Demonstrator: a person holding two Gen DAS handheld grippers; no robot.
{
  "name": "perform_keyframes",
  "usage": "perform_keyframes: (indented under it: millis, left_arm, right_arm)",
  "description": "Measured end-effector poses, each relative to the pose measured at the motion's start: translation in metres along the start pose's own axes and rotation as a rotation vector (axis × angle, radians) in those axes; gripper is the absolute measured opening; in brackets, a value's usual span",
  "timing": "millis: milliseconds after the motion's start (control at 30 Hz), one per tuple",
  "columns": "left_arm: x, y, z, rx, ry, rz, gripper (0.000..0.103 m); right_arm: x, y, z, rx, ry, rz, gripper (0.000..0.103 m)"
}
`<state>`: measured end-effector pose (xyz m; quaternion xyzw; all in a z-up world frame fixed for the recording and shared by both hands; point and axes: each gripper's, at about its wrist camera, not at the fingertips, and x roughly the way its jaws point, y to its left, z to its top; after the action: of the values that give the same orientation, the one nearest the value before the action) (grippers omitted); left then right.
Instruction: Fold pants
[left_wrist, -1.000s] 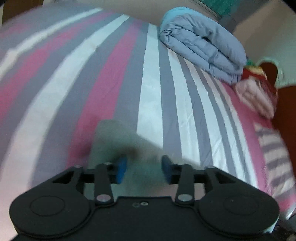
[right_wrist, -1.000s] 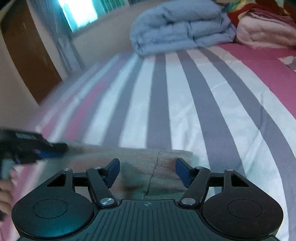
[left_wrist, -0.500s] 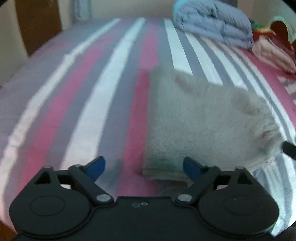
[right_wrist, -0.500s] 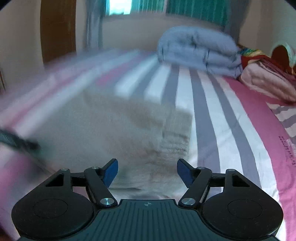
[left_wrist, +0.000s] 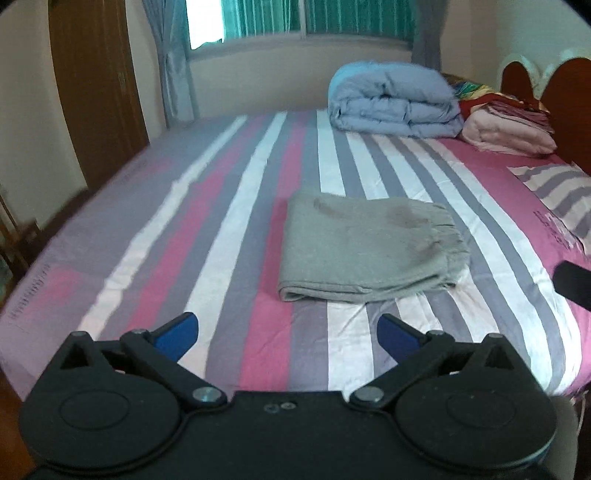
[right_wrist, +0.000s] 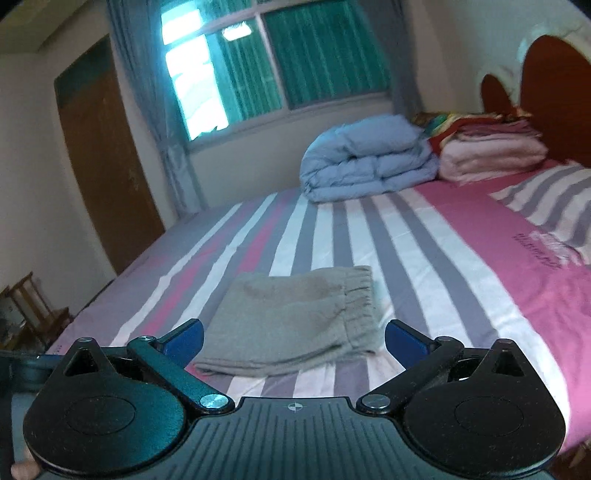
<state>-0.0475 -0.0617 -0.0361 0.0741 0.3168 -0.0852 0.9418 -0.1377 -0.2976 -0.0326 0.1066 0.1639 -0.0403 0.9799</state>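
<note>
Pants (left_wrist: 369, 247): we see them lying folded into a flat grey rectangle on the bed (left_wrist: 229, 229), nearer its front edge than its far edge and about midway between the side edges, with the gathered waistband turned toward the headboard side. By our judgement the fold looks finished, so most of what could go wrong now is undoing it.

On the bed itself, the striped sheet is slightly wrinkled just in front of the pants. If we leaned on or dragged at that sheet, the bundle could shift and its layers slide apart. The blue quilt (left_wrist: 395, 99) and the pink stack of bedding (left_wrist: 506, 129) sit at the far edge and headboard corner, well apart from the pants, so we see no risk from them.

On the pants, the layered open edge faces the front edge of the bed, where we are. A careless pass low over it could catch the top layer and flip it open.

The left hand-held gripper (left_wrist: 288, 332) and the right hand-held gripper (right_wrist: 293, 338) are both opening wide, with nothing between their jaws; both hang apart from the cloth. Their blue fingertips (right_wrist: 184, 336) are what could snag, should we go back in for a needless adjustment and lift one layer only.
</note>
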Motion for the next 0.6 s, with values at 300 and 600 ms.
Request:
perform_keyframes:
  millis: [300, 600]
  left_arm:
    - [-0.068, -0.010, -0.044, 0.033, -0.045, -0.141, 0.097]
    - [-0.089, -0.020, -0.064, -0.008, -0.102, -0.128, 0.097]
  right_arm:
    - [-0.081, 0.015, -0.029, -0.036, -0.067, -0.032, 0.103]
    - [-0.101, 0.009, -0.038, 0.017, -0.086, -0.070, 0.103]
